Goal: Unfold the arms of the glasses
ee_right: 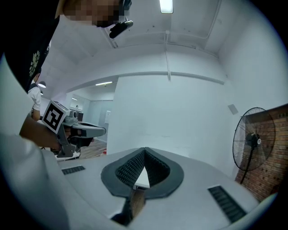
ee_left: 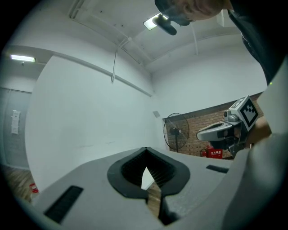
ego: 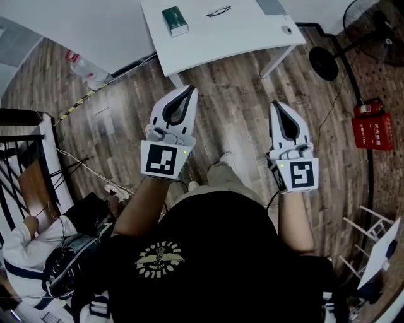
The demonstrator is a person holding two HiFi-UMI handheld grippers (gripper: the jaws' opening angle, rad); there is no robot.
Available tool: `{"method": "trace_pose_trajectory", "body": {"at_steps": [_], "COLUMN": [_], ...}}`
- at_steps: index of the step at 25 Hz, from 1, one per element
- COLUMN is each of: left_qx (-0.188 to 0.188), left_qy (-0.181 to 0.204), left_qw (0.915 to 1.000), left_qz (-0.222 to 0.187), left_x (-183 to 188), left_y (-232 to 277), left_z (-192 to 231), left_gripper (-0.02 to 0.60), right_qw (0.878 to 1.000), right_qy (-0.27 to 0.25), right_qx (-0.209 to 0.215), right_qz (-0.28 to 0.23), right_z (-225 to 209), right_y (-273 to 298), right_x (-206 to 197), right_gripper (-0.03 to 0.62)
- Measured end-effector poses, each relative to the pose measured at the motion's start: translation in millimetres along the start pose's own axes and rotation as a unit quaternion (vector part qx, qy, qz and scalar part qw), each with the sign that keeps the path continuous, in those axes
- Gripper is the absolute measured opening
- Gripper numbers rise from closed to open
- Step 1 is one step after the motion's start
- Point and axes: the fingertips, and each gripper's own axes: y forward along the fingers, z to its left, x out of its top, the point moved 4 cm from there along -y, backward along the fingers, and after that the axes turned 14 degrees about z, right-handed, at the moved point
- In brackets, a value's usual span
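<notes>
Wood floor [ego: 233, 107]; the white table [ego: 252, 31] ahead bears glasses [ego: 218, 11] and a green box [ego: 175, 20]. Left gripper [ego: 190, 89] and right gripper [ego: 275, 105] hang well short, jaws together, empty.

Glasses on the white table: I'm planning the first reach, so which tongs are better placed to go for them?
Left, marginally. Both are shut, empty and short of the table; the left tongs sit nearer the glasses than the right tongs.
</notes>
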Motion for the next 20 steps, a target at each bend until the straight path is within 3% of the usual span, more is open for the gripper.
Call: {"method": "trace_pose_trajectory", "body": {"at_steps": [8,20], "left_qx": [0.033,0.085], "left_qy": [-0.006,-0.009], "left_qw": [0.9994,0.9963], "left_qz": [-0.002,-0.011], "left_x": [23,32], "left_y": [30,23], "left_z": [7,21], "left_gripper": [0.005,0.005], "right_qw": [1.0,0.998], "right_qy": [-0.014,-0.026], "right_qx": [0.024,0.06], "right_qz": [-0.013,-0.024], "right_z": [-46,-59], "right_y": [27,52], "right_x": [23,35], "right_gripper": [0.002,0.002]}}
